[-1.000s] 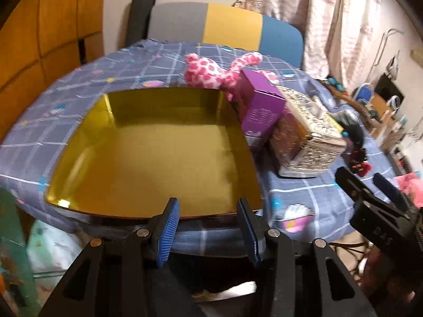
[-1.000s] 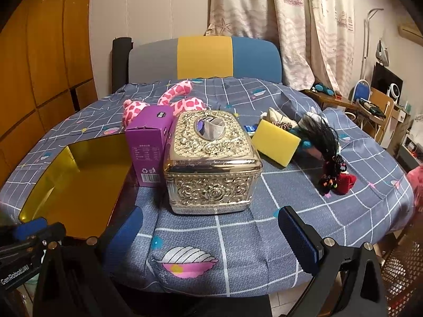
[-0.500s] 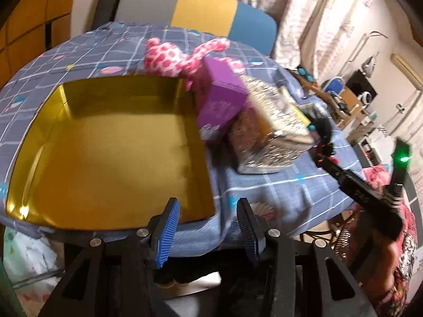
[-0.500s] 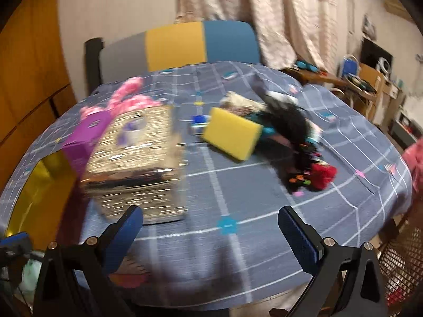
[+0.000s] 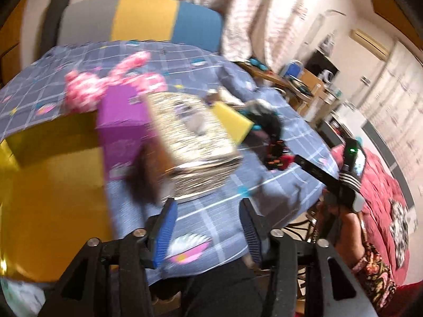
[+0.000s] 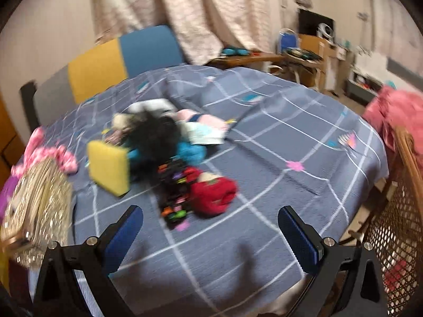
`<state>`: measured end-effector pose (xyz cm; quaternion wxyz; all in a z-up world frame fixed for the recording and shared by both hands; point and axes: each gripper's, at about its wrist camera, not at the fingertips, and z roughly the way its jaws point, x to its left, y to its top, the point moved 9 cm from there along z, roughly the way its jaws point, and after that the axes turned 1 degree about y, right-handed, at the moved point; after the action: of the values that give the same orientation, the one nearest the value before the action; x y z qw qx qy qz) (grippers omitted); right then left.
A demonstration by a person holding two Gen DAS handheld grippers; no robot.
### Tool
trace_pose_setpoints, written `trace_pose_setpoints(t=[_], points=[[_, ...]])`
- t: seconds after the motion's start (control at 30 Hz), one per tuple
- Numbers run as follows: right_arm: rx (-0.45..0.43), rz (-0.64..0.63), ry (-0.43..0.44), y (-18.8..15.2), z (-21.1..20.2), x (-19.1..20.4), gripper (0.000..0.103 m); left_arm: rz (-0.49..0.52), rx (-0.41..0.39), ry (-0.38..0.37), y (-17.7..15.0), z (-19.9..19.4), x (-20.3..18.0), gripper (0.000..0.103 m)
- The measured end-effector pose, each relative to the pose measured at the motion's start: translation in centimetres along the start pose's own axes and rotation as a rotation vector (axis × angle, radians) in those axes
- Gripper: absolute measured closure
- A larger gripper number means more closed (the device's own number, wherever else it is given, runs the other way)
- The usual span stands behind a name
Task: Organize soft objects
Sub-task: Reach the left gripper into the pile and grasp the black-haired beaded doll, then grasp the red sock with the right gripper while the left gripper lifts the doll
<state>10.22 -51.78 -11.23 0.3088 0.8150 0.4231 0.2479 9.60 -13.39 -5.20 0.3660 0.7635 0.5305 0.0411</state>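
Both grippers' fingers released and empty, the right gripper (image 6: 210, 233) nears a red soft toy (image 6: 214, 191) just ahead; the tangled black bundle (image 6: 158, 137) alongside could snag, dragging neighbours

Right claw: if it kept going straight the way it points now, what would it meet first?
Probably the red soft item and the dark multicoloured clutter beside it, lying ahead of the open right claw on the blue cloth. Blur makes depth unclear.

A silver box (image 5: 190, 137) stands on the checked cloth (image 6: 264, 158). Just beside it stands a purple carton (image 5: 121, 132). Behind the cloth is a grey, yellow and blue chair (image 5: 142, 18).
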Motion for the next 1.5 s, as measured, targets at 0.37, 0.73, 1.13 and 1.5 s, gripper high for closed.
trace_pose_setpoints(t=[0.37, 0.73, 1.13, 1.5], points=[[0.017, 0.114, -0.097, -0.6, 0.1, -6.8, 0.000, 0.208, 0.026, -0.166, 4.9, 8.6, -13.4, 0.033], [0.037, 0.136, -0.045, -2.1, 0.6, -7.9, 0.000, 0.252, 0.143, -0.176, 6.6, 21.7, -19.6, 0.034], [0.028, 0.106, 0.007, -2.1, 1.2, -7.2, 0.000, 0.196, 0.271, -0.208, 6.6, 28.3, -19.8, 0.066], [0.009, 0.030, 0.067, 0.4, 3.7, -3.9, 0.000, 0.297, 0.212, -0.148, 4.8, 23.2, -17.0, 0.068]])
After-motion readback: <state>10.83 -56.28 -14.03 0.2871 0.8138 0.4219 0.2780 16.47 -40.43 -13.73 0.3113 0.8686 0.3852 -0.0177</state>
